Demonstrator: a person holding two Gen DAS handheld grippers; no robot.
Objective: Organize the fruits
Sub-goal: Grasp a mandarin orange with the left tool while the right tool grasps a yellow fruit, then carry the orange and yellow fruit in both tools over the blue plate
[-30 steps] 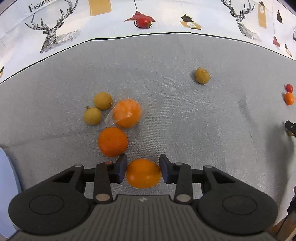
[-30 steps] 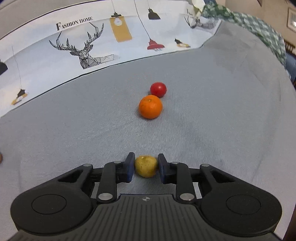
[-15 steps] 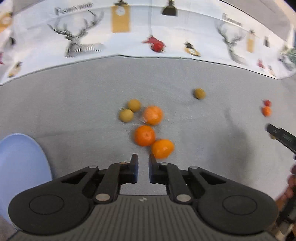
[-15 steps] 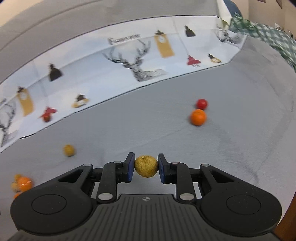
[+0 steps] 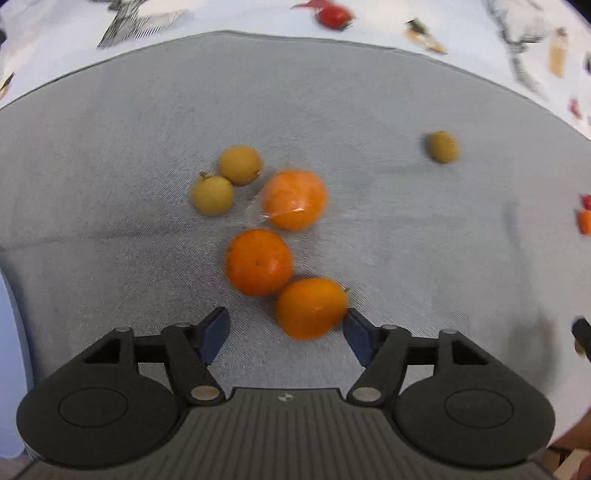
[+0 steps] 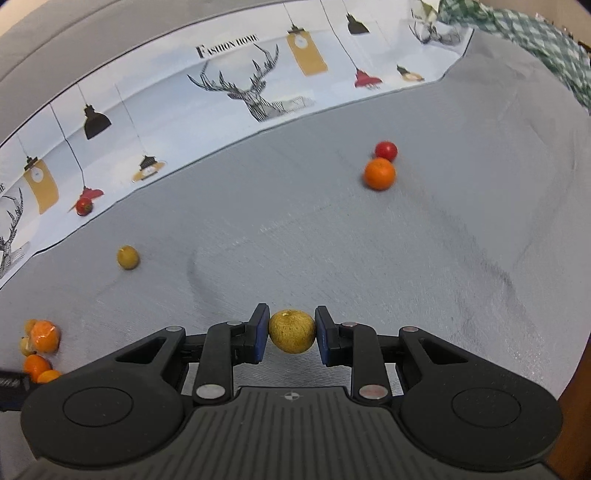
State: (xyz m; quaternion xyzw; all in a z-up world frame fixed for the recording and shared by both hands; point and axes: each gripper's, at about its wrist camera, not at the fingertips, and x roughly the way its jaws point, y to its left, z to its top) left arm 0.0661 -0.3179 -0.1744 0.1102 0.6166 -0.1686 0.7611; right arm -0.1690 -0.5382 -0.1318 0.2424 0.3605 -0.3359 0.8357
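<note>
My left gripper (image 5: 286, 334) is open, with an orange kumquat-like fruit (image 5: 310, 308) lying on the grey cloth just in front of its right finger. Beyond it lie an orange (image 5: 258, 261), a plastic-wrapped orange (image 5: 294, 199) and two yellow-brown fruits (image 5: 212, 195) (image 5: 240, 164). A lone yellow-brown fruit (image 5: 441, 147) lies far right. My right gripper (image 6: 290, 334) is shut on a yellow-brown fruit (image 6: 291, 331), held above the cloth. In the right wrist view an orange (image 6: 379, 173) and a red tomato (image 6: 386, 150) lie ahead to the right.
A printed white cloth with deer and lamps (image 6: 258, 88) borders the far side. A red fruit (image 5: 334, 14) sits on it. A pale blue plate edge (image 5: 11, 332) shows at left. A green checked cloth (image 6: 517, 33) lies far right. The fruit cluster also shows at the right wrist view's left edge (image 6: 40, 347).
My left gripper let go of the orange fruit, drew back shut, then came close again and opened. My right gripper lifted and swung left with the yellow-brown fruit.
</note>
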